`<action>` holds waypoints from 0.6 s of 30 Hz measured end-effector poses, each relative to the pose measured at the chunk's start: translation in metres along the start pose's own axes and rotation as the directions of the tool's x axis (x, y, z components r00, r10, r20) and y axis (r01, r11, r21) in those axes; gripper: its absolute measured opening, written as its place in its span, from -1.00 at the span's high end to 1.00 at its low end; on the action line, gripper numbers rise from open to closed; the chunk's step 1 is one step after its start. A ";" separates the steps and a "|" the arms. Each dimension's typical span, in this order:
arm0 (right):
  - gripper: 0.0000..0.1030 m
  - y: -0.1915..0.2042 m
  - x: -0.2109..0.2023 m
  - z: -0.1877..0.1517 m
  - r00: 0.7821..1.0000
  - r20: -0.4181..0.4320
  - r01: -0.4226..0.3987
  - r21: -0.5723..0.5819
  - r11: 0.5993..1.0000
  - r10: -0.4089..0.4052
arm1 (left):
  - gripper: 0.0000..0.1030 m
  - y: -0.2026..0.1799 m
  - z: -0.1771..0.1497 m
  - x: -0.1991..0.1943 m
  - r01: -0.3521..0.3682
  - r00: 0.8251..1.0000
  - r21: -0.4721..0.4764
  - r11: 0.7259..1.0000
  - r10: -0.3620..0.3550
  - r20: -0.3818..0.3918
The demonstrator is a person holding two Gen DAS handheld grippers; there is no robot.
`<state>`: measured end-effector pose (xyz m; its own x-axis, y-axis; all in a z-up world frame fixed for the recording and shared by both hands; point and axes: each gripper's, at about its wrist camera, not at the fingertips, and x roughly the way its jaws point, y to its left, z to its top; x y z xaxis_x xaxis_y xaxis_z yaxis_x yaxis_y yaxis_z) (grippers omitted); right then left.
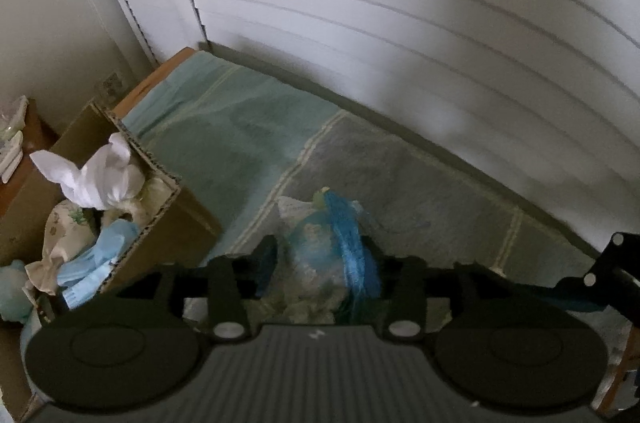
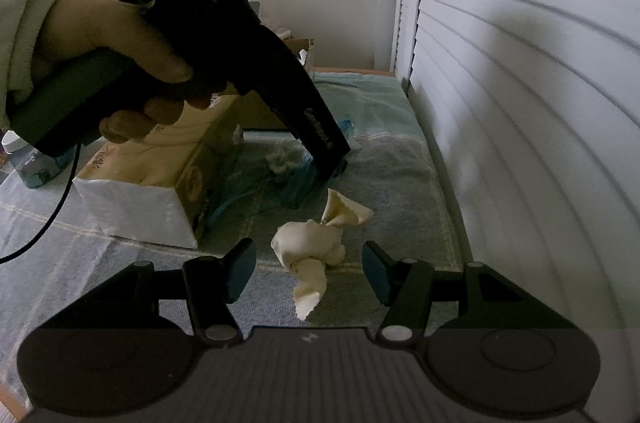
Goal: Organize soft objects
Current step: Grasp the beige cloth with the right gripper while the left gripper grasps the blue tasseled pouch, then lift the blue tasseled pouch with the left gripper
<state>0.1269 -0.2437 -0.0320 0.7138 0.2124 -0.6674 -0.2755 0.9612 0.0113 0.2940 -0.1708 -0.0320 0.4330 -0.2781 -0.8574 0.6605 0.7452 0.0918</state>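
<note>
My left gripper [image 1: 320, 250] points down at a bundle [image 1: 310, 235] of clear bag, blue fibres and pale cloth lying on the bed blanket [image 1: 240, 127]. The bundle fills the gap between the jaws, and I see no clear pinch. In the right wrist view a hand [image 2: 100, 39] holds that left gripper [image 2: 326, 159], its tip down on the blue bag [image 2: 304, 179]. My right gripper [image 2: 308, 273] stands open around a knotted cream cloth [image 2: 314, 245], which lies on the blanket untouched by either pad.
A cardboard box [image 1: 176, 223] at the left holds a white cloth [image 1: 100, 179], a light blue cloth [image 1: 100, 259] and patterned fabric. A beige and white box [image 2: 152, 207] stands left of the cream cloth. White louvred doors [image 1: 400, 23] run along the bed's far side.
</note>
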 end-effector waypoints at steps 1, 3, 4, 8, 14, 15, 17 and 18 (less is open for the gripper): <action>-0.24 0.000 0.000 0.000 1.000 0.001 -0.001 0.000 1.000 0.001 | -0.14 0.001 -0.001 0.000 -0.001 1.000 -0.002 1.000 0.001 -0.005; -0.24 -0.001 0.000 0.000 1.000 0.001 -0.004 -0.001 1.000 0.004 | -0.22 0.002 -0.003 0.002 -0.002 1.000 -0.002 1.000 0.002 -0.015; -0.24 -0.001 0.000 0.000 1.000 0.001 -0.005 -0.001 1.000 0.005 | -0.22 0.002 -0.004 0.003 -0.002 1.000 -0.003 1.000 0.002 -0.024; -0.24 -0.003 0.001 0.000 1.000 -0.001 -0.005 0.000 1.000 0.005 | -0.22 0.005 -0.007 0.006 0.008 0.999 -0.028 1.000 -0.009 -0.035; -0.24 -0.003 0.002 -0.001 1.000 -0.005 -0.001 0.001 1.000 0.001 | -0.04 0.008 -0.009 0.008 0.042 0.999 -0.061 0.997 -0.044 -0.032; -0.24 -0.003 0.002 -0.001 1.000 -0.006 0.001 0.002 1.000 -0.001 | 0.08 0.009 -0.010 0.008 0.054 0.998 -0.070 0.996 -0.056 -0.030; -0.24 -0.003 0.003 -0.001 1.000 -0.008 0.005 0.004 1.000 -0.005 | 0.27 0.012 -0.011 0.007 0.091 0.995 -0.102 0.991 -0.095 -0.028; -0.24 -0.003 0.004 -0.001 1.000 -0.010 0.005 0.006 1.000 -0.005 | 0.31 0.013 -0.011 0.007 0.090 0.995 -0.106 0.990 -0.094 -0.025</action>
<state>0.1294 -0.2457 -0.0354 0.7089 0.2056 -0.6747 -0.2679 0.9634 0.0121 0.2986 -0.1565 -0.0422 0.3537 -0.3312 -0.8747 0.6280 0.7772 -0.0403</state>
